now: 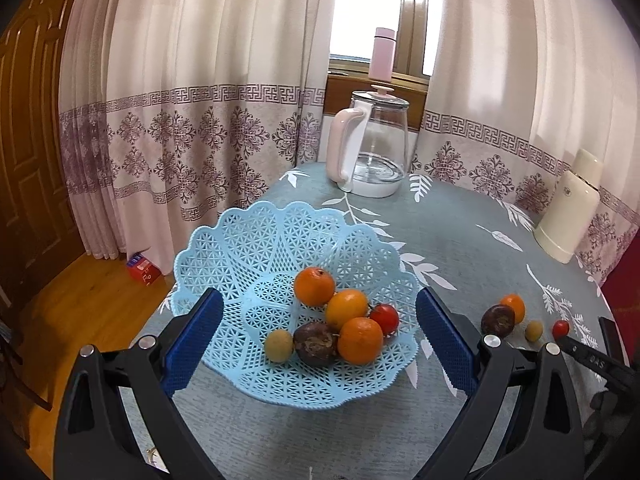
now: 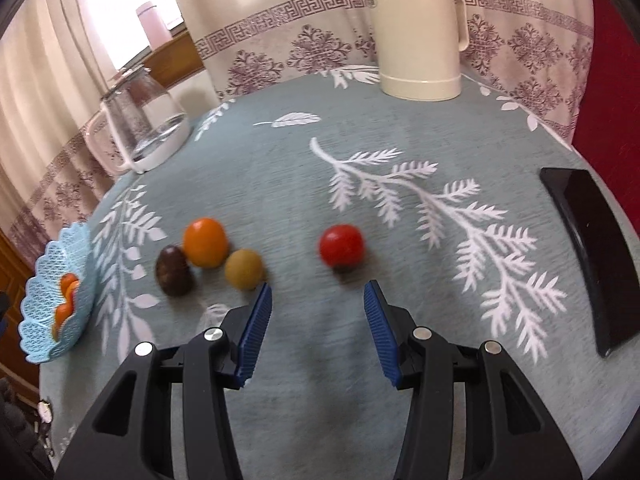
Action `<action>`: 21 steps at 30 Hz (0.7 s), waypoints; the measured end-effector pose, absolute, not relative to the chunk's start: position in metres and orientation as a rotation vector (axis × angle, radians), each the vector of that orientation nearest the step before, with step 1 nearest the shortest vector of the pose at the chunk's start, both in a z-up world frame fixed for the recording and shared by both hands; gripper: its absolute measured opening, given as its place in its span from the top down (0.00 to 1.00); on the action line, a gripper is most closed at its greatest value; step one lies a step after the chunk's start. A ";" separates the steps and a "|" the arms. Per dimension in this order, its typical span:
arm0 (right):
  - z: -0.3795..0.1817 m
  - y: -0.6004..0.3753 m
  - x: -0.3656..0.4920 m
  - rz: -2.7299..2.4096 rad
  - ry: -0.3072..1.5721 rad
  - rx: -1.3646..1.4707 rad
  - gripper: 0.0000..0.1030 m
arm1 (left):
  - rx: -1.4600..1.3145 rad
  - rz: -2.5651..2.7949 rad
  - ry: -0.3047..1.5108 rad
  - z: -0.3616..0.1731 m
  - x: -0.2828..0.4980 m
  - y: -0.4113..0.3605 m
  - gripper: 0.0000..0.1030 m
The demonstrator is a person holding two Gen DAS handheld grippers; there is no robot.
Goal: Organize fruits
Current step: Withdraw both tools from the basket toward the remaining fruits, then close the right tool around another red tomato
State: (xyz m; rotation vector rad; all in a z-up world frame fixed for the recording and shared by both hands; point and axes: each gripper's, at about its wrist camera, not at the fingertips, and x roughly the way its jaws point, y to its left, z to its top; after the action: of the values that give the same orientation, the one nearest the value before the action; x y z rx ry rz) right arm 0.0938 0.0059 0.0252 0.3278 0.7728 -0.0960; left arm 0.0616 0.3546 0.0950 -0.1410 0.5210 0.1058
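Four fruits outside pale-blue lattice plastic basket (image 2: pixel 60 300); right gripper (image 2: pixel 316 300) released, round red tomato (image 2: pixel 341 245) at 12 — needed centring first.

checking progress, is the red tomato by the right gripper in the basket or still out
Out. The red tomato lies on the tablecloth ahead of the open right gripper, apart from the blue basket.

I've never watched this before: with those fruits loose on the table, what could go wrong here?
The round tomato could roll off when the open right tongs close on it. The basket sits near the table edge, so a nudge from the left tongs might tip it.
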 end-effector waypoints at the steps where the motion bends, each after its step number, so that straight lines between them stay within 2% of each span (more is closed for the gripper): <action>1: 0.025 0.005 0.096 -0.099 0.774 0.323 0.53 | -0.135 0.102 0.521 0.095 0.061 0.352 0.05; 11: 0.023 0.002 0.126 -0.110 0.788 0.246 0.53 | -0.111 0.086 0.526 0.094 0.059 0.341 0.05; 21: 0.019 0.004 0.134 -0.107 0.818 0.227 0.68 | -0.104 0.084 0.540 0.090 0.060 0.334 0.05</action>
State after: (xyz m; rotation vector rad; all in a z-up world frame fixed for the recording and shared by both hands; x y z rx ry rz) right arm 0.1343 0.0041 0.0187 0.2274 0.8183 -0.1066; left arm 0.0600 0.3345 0.0896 -0.1040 0.5398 0.0844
